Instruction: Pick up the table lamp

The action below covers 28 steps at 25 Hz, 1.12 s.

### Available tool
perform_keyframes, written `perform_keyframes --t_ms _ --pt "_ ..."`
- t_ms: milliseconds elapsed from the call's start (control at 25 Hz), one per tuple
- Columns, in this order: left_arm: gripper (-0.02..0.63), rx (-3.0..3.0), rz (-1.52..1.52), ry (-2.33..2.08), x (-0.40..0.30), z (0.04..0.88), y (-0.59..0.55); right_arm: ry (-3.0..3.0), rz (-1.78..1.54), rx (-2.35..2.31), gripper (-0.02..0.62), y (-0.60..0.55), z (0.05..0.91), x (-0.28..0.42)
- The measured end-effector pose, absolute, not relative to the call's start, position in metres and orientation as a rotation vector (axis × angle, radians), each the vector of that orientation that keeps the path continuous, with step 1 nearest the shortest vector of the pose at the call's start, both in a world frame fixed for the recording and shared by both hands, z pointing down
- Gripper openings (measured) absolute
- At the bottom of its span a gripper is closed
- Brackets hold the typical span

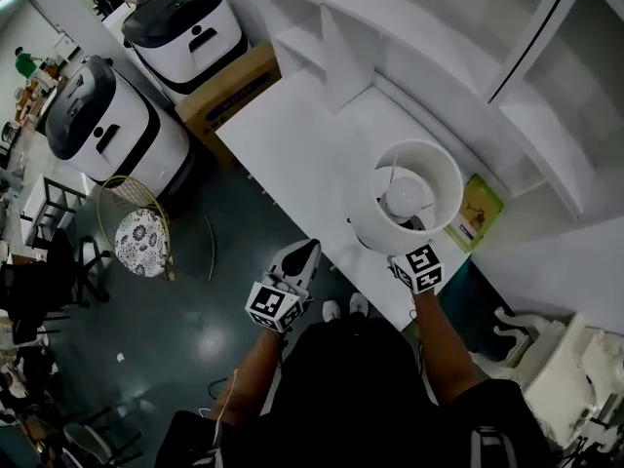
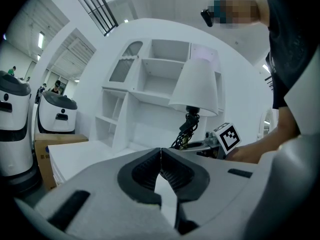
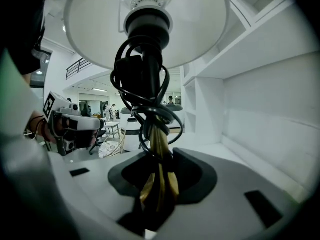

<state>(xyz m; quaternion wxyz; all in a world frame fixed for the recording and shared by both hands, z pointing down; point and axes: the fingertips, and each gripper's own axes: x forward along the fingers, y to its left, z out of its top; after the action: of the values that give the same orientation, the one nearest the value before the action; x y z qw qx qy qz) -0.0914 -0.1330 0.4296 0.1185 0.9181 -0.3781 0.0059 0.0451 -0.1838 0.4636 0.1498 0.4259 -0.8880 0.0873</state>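
The table lamp [image 1: 409, 195] has a white drum shade, seen from above over the white desk [image 1: 292, 135]. My right gripper [image 1: 408, 257] sits under the shade's near edge. In the right gripper view my right gripper [image 3: 159, 158] is shut on the lamp's brass stem [image 3: 159, 184], which has a black cord [image 3: 142, 91] coiled round it below the shade [image 3: 95, 29]. The lamp [image 2: 196, 86] stands upright in the left gripper view; its base is hidden. My left gripper [image 1: 302, 253] [image 2: 161, 151] is shut on nothing, off the desk's near edge to the lamp's left.
White shelving [image 1: 409, 27] lines the back of the desk. A green booklet [image 1: 478, 213] lies right of the lamp. A cardboard box [image 1: 229, 91], two white machines [image 1: 112, 125] and a wire stool [image 1: 141, 232] stand on the floor to the left.
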Motion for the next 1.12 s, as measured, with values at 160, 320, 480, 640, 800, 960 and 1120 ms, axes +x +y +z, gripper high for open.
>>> perform_keyframes --t_ms 160,320,480,640,800,960,1120 --pt "0.018 2.677 0.014 -1.112 -0.091 0.431 -0.128 -2.558 0.260 1.210 0.130 -0.174 0.460 0.046" --pt "0.019 2.676 0.004 -1.122 -0.093 0.428 -0.123 -2.560 0.270 1.200 0.130 -0.164 0.456 0.046" --pt "0.019 2.669 0.007 -1.126 -0.098 0.429 -0.118 -2.566 0.275 1.190 0.130 -0.152 0.453 0.043" --pt "0.018 2.672 0.010 -1.127 -0.102 0.431 -0.114 -2.564 0.273 1.180 0.130 -0.143 0.455 0.039" --pt "0.018 2.662 0.008 -1.138 -0.106 0.430 -0.111 -2.568 0.274 1.174 0.130 -0.134 0.452 0.036" --pt "0.019 2.667 0.001 -1.137 -0.108 0.430 -0.108 -2.582 0.285 1.179 0.130 -0.125 0.450 0.035" --pt "0.018 2.676 -0.012 -1.146 -0.109 0.428 -0.106 -2.584 0.307 1.190 0.130 -0.116 0.451 0.038"
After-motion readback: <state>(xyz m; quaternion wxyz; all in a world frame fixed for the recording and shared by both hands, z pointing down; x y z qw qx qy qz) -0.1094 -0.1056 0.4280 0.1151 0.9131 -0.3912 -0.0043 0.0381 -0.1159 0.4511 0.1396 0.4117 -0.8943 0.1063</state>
